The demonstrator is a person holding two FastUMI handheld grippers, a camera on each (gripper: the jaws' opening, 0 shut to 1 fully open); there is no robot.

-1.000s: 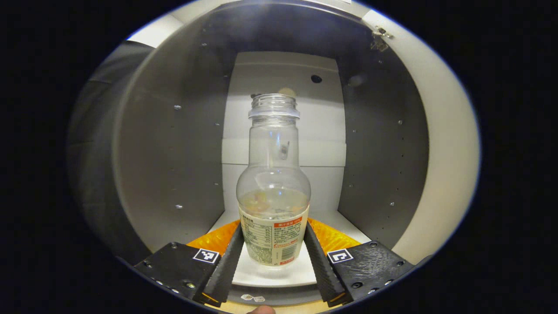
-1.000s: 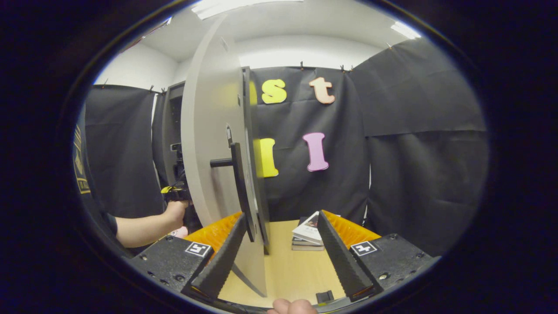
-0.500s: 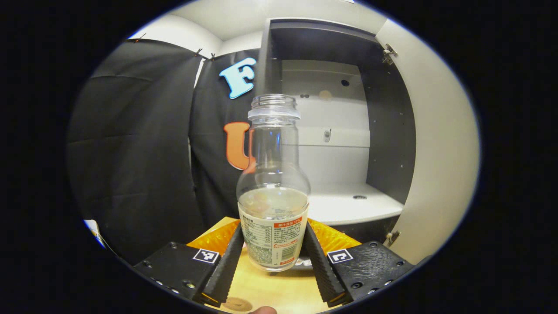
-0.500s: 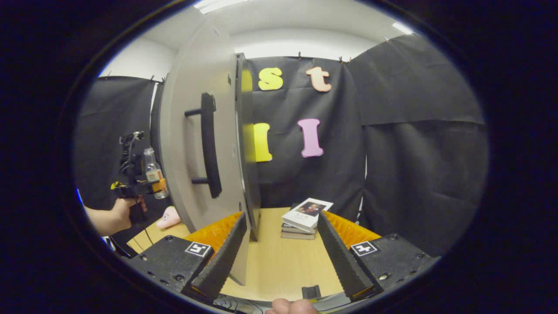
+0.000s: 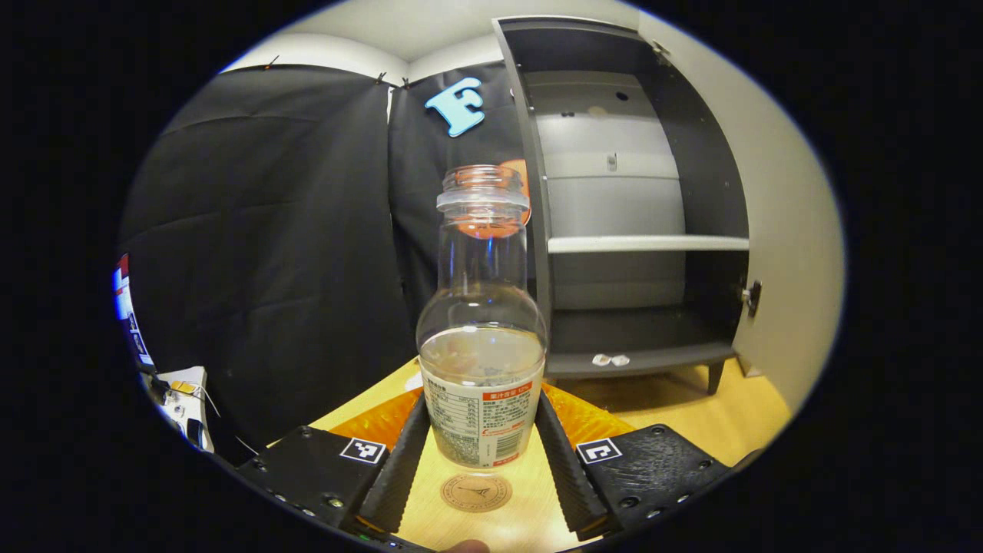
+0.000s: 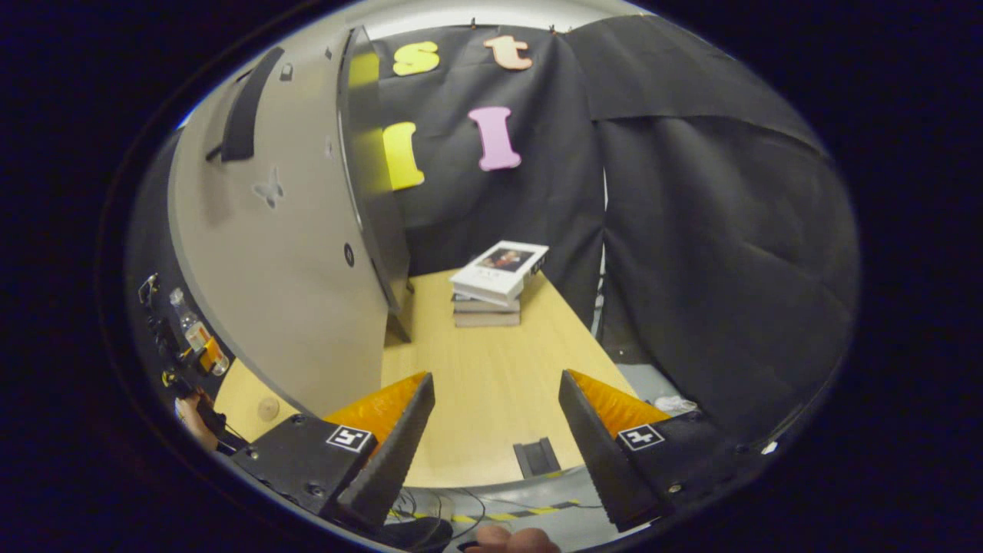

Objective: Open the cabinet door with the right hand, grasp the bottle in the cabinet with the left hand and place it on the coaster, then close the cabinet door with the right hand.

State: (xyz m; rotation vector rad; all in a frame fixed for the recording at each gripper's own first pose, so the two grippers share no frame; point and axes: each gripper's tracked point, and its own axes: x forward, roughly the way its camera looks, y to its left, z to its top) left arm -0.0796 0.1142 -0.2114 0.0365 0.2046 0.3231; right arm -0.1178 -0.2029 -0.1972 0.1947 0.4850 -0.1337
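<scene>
In the left gripper view my left gripper (image 5: 480,445) is shut on a clear, capless bottle (image 5: 482,330) with a white and orange label, held upright above the wooden table. A round brown coaster (image 5: 476,492) lies on the table just below the bottle's base. The grey cabinet (image 5: 630,230) stands open behind it, its door (image 5: 776,230) swung out at the right. In the right gripper view my right gripper (image 6: 495,430) is open and holds nothing. The cabinet door (image 6: 292,253) with its black handle (image 6: 246,107) stands to its left. The bottle (image 6: 192,330) and coaster (image 6: 268,408) appear small at far left.
A stack of books (image 6: 495,284) lies at the back of the wooden table (image 6: 491,384). A small black block (image 6: 536,458) sits at the table's near edge. Two small pale objects (image 5: 610,359) lie on the cabinet's bottom shelf. Cables and equipment (image 5: 180,399) sit at the left.
The left gripper has carried the bottle out of the cabinet, back and down to just above the coaster. The right gripper has drawn back from the door and dropped lower.
</scene>
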